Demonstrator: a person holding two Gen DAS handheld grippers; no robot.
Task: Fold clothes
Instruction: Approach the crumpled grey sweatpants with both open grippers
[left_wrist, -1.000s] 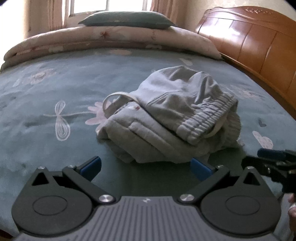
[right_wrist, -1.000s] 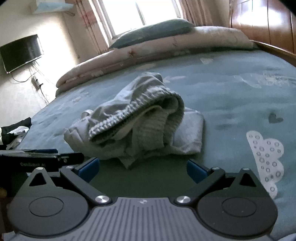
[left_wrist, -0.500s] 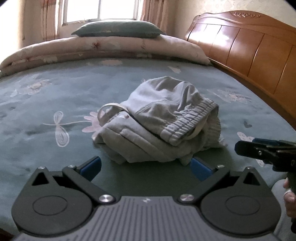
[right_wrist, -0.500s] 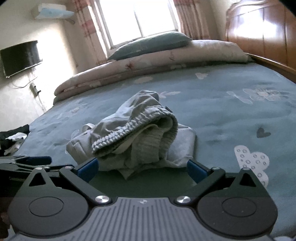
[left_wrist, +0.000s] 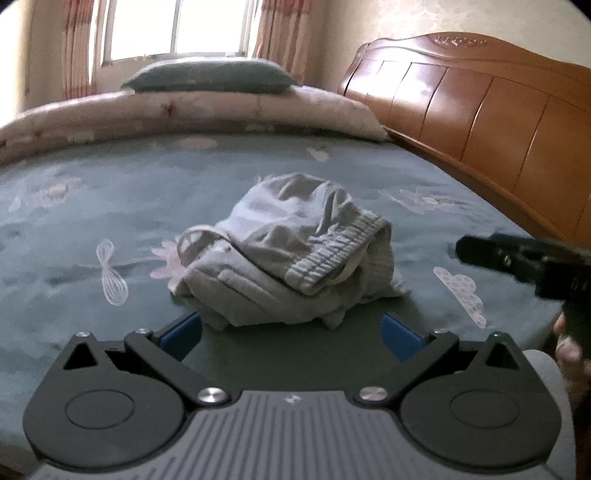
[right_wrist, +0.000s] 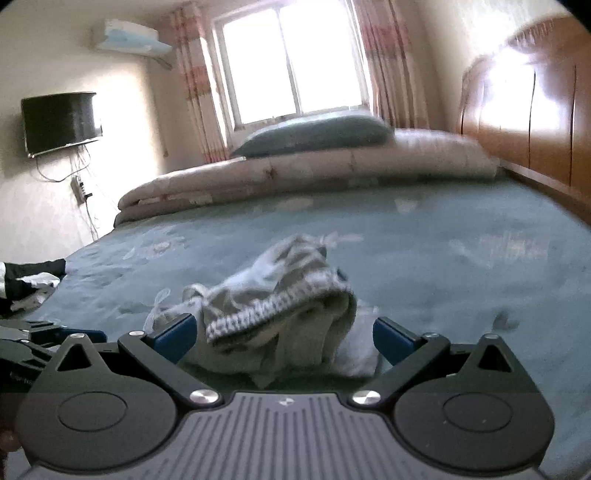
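Bedroom, teal bed (left_wrist: 110, 192). Left gripper (left_wrist: 291, 334) and right gripper (right_wrist: 282, 338): jaws wide open, empty, both just short of the crumpled grey clothes (left_wrist: 295, 254) mid-bed. Folded quilt (left_wrist: 184, 110) and headboard (left_wrist: 498, 122) beyond.

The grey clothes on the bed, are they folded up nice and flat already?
No, the grey clothes lie in a crumpled heap on the blue bed sheet, with neither gripper touching them.

Quick count: one grey garment heap (left_wrist: 295, 258), one pillow (left_wrist: 210, 75), one rolled quilt (left_wrist: 184, 114), one wall TV (right_wrist: 61, 122), one AC unit (right_wrist: 129, 37), two grippers: left gripper (left_wrist: 291, 332), right gripper (right_wrist: 284, 336).
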